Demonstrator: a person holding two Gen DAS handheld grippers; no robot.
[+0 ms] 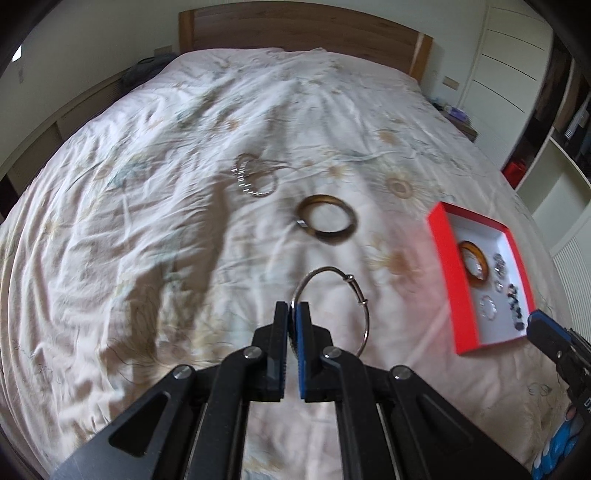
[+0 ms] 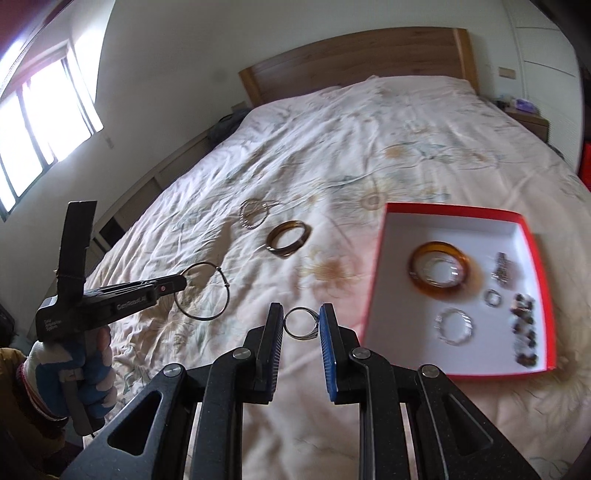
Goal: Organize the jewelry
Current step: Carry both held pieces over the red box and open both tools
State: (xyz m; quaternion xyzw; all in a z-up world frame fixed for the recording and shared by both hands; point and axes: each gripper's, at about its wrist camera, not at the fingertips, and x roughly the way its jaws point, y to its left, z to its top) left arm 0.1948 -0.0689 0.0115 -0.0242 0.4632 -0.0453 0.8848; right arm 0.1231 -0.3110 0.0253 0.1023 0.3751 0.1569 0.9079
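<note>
Bed (image 2: 332,155) holds everything. Box (image 2: 384,266) sits right; in it a bangle (image 2: 417,275), beaded bracelets and small rings. Left of the box on the bedspread lies another bangle (image 1: 327,219), and a chain bracelet (image 1: 255,177) farther left, behind. Headboard (image 1: 295,33) at far end.

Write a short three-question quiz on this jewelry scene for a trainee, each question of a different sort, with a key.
1. True or false: the left tool is shut on the thin silver bangle.
2. Multiple choice: the small ring between the right tool fingers is A) inside the red box, B) outside the box, C) on the headboard.
3. Fill in: the amber bangle lies inside the red ____.

Key: 1 true; 2 B; 3 box.
</note>
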